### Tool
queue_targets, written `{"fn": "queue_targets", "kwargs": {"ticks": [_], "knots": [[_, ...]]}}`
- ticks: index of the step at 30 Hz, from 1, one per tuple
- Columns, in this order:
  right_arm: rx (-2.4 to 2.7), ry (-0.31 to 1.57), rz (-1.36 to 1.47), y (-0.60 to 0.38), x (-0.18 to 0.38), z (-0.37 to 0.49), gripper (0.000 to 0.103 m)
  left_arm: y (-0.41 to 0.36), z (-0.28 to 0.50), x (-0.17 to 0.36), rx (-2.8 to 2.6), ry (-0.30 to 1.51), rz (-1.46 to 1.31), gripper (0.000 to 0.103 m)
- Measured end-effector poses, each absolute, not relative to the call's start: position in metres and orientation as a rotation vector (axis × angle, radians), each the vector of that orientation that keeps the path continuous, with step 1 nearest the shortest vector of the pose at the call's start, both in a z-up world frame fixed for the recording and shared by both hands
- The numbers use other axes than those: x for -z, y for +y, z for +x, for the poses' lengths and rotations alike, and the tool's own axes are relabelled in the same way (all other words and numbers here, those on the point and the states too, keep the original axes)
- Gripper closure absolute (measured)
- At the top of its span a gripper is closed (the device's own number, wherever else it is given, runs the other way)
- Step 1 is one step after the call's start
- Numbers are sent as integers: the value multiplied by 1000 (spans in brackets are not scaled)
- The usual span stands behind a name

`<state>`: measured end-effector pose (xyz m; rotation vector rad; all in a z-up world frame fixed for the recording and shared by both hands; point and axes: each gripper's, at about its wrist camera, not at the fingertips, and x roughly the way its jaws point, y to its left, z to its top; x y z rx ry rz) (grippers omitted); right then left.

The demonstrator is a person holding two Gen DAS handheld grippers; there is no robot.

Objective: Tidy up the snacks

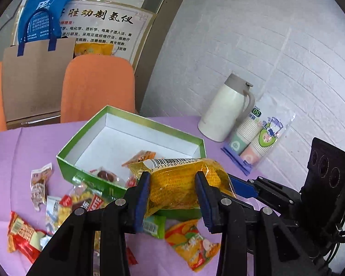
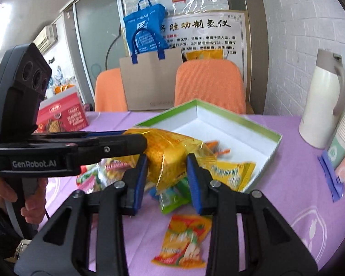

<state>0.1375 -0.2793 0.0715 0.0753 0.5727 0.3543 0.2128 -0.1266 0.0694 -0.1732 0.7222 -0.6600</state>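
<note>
A yellow corn packet (image 1: 179, 181) hangs over the near wall of the green box (image 1: 117, 119), above the purple table. My left gripper (image 1: 171, 184) is shut on its middle. My right gripper (image 2: 166, 163) is shut on one end of the same packet (image 2: 170, 151); its fingers (image 1: 243, 187) reach in from the right in the left wrist view. The box (image 2: 260, 126) holds a few small snack packets. Several more packets (image 1: 191, 239) lie on the table in front of the box, among them an orange-yellow one (image 2: 184, 239).
A white thermos jug (image 1: 225, 110) and a pack of paper cups (image 1: 257, 138) stand at the right by the brick wall. Two orange chairs (image 2: 209, 82) and a paper bag (image 2: 149, 80) stand behind the table. A red box (image 2: 62, 112) is at the far left.
</note>
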Motion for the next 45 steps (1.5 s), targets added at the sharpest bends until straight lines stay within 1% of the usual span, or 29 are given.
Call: {"fn": "queue_targets", "kwargs": {"ticks": [3,7,16,18,19,20,22,23,25,32,35,39,45], "knots": [[-351,583,112,-282,-70,167,67,-129,238,-68,642,729,-187,63],[-335,623,140,-281,-59,201,67,-131,270,-53,618,765,-202,63],[-326,718,157,-278,-28,245,67,-128,308,-19,545,839,-181,63],[-285,741,132,-275,-23,257,67,-128,314,-14,509,853,-158,56],[-256,755,117,-276,-19,262,64,-128,316,-12,487,865,-147,41],[-239,770,109,-276,-17,265,59,-127,316,-12,463,868,-140,25],[-213,768,122,-281,-18,266,36,-120,312,-13,420,832,-137,16],[-209,744,127,-283,-21,261,32,-117,309,-14,413,812,-142,13],[-209,705,112,-285,-24,252,22,-112,306,-17,407,806,-141,13],[-223,670,118,-296,-39,225,20,-103,278,-34,409,781,-96,13],[-234,643,115,-297,-51,205,17,-97,256,-45,423,764,-106,12],[-245,633,103,-299,-58,168,8,-86,222,-53,423,770,-102,13],[-280,651,138,-305,-47,114,7,-63,168,-46,414,756,-151,13]]}}
